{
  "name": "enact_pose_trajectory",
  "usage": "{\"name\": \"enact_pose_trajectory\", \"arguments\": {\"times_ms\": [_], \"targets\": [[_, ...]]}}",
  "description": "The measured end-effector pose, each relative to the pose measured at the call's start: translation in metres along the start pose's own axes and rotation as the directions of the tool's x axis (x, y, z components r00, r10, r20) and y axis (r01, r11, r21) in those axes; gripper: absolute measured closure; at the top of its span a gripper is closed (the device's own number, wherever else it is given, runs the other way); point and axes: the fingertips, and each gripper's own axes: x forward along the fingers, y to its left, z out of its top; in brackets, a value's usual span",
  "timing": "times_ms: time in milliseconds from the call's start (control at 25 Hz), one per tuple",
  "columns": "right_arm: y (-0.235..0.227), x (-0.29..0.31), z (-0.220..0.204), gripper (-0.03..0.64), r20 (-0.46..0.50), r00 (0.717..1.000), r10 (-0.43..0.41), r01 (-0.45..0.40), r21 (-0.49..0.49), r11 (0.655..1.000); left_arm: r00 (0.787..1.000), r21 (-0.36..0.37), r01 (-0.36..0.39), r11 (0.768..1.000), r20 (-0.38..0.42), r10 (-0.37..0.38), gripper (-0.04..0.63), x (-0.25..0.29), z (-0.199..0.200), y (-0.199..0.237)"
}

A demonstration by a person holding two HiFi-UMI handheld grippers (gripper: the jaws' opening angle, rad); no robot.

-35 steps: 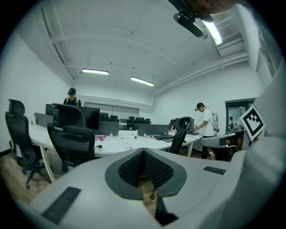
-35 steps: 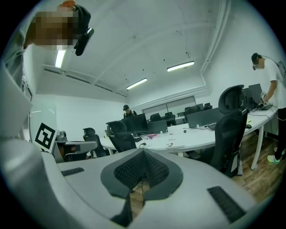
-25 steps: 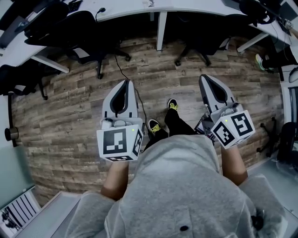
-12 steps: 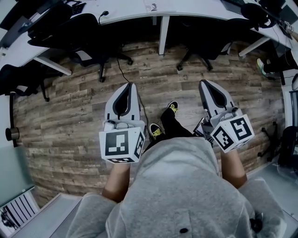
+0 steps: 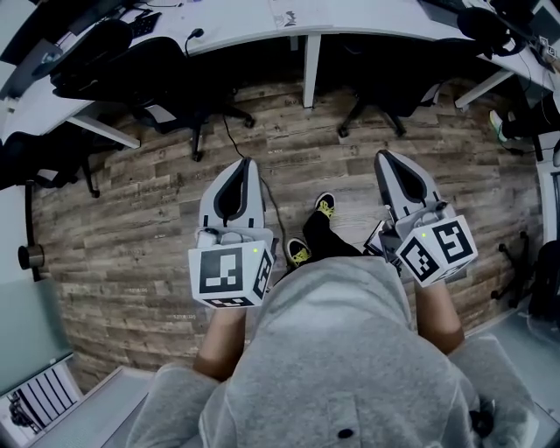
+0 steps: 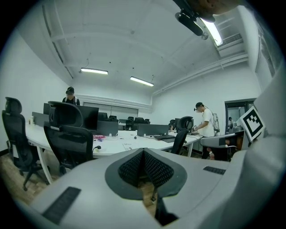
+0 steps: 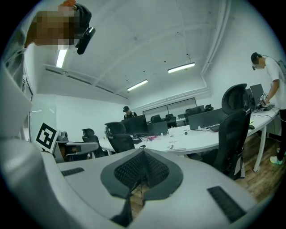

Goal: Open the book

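Desk drawn nearer | left gripper, right gripper closed, empty | chairs ahead

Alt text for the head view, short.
A person in a grey hoodie, seen from above, holds the left gripper and right gripper forward over a wood-plank floor, both shut and empty. White desks and black office chairs line the far side; no book is in view.

A wood-plank floor is shown, bordered by a curved white bench and black office chairs; white walls are lit by ceiling strip lights.
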Motion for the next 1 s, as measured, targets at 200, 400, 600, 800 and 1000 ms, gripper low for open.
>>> {"name": "enact_pose_trajectory", "arguments": {"times_ms": [200,400,600,800,1000], "targets": [[-0.026,0.022,0.005,0.592,0.004,1.000,-0.005,0.005,0.017,1.000,1.000,0.015,0.003,1.000,-0.004,-0.003,0.584,0.033,0.009,0.001],[-0.053,0.053,0.011,0.592,0.000,1.000,-0.008,0.008,0.030,1.000,1.000,0.020,0.007,1.000,-0.023,-0.007,0.584,0.074,0.014,0.008],[-0.079,0.083,0.018,0.592,-0.014,1.000,-0.008,0.008,0.022,1.000,0.999,0.016,0.008,1.000,-0.042,-0.007,0.584,0.116,0.018,0.018],[-0.102,0.107,0.024,0.592,-0.017,1.000,-0.009,0.010,0.040,0.999,0.998,0.024,0.011,1.000,-0.057,-0.009,0.584,0.150,0.026,0.025],[-0.122,0.131,0.031,0.592,-0.020,1.000,0.005,-0.004,0.042,0.999,0.998,0.027,-0.005,1.000,-0.065,0.007,0.584,0.175,0.032,0.031]]}}
